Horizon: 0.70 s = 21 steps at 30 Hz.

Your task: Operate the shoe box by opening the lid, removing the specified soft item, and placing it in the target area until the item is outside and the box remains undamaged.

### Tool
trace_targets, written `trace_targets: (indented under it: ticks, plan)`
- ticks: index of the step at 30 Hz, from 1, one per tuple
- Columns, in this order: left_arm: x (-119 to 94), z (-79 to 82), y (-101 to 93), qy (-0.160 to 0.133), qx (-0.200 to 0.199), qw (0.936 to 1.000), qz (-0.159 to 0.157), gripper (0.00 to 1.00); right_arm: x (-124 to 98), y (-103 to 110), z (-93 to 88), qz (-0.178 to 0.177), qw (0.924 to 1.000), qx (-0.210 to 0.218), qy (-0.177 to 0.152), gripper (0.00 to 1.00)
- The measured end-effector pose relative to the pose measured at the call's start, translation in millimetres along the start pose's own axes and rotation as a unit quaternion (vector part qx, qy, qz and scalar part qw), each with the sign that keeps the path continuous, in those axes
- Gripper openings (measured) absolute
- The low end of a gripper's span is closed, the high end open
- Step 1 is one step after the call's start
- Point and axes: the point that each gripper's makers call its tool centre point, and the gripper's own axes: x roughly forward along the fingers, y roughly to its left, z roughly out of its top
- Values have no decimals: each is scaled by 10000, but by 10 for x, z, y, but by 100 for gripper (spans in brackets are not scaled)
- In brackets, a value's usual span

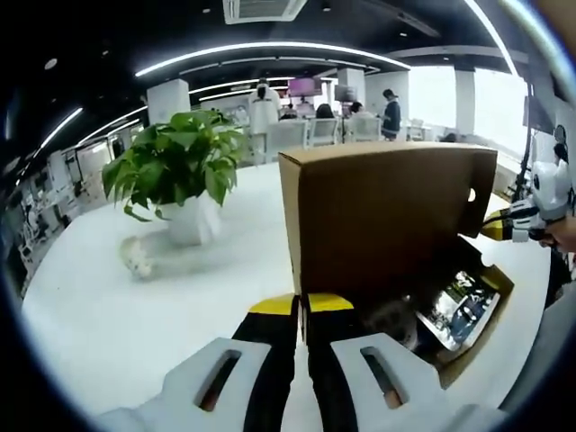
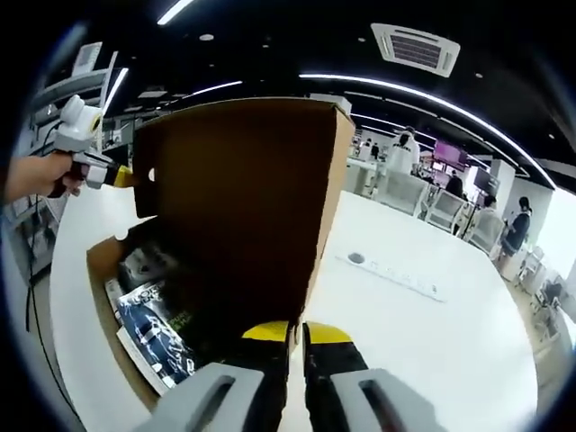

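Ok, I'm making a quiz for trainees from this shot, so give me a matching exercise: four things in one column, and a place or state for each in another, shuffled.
Things:
1. lid
2. plant
3. power strip
4. glossy packet

Places or states:
A. in a white pot
B. inside the box
C. raised upright
D. flat on the table

Pairs: 1-C, 2-A, 3-D, 4-B

Curved strip lights [image 1: 270,47] are glowing across a dark ceiling holding an air-conditioning vent [image 2: 415,48]. Bright windows [image 1: 486,99] are lighting what looks like an open office with white chairs [image 2: 447,209].
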Motion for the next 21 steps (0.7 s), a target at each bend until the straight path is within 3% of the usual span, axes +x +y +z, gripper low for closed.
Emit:
trace_targets:
  ticks: [21]
  plan:
    - [24,71,28,-163,38,9999,25,6,31,-34,54,47,10000,25,3,0]
